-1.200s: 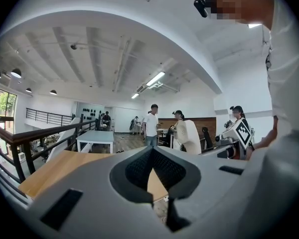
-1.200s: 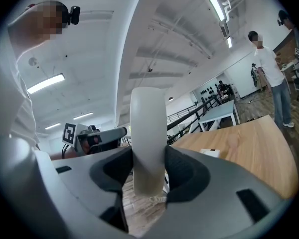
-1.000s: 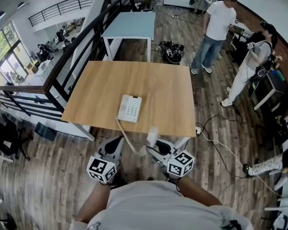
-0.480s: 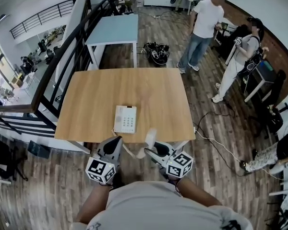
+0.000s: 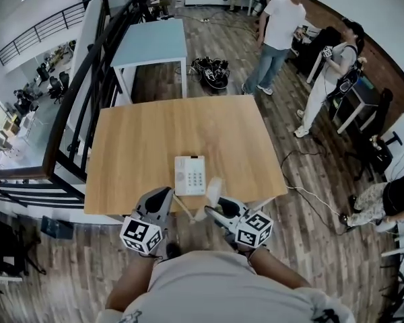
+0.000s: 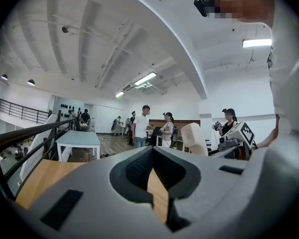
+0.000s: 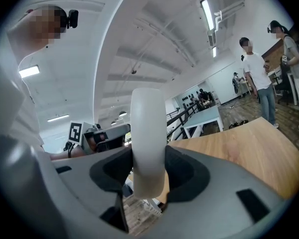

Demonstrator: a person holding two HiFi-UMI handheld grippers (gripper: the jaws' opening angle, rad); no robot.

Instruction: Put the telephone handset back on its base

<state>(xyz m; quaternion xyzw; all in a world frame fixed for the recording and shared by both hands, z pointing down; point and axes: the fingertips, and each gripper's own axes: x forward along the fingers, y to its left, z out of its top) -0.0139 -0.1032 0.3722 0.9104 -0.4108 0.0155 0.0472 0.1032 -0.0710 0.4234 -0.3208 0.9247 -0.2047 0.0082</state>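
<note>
The right gripper [image 5: 215,206] is clamped on the white handset [image 5: 213,188], which it holds upright over the near edge of the wooden surface [image 5: 148,140]. The handset is just right of the telephone base [image 5: 190,175], which lies flat by that edge. A cord [image 5: 184,206] trails from the base toward the handset. The left gripper [image 5: 160,198], narrowed on nothing, hovers near the base's left.
</note>
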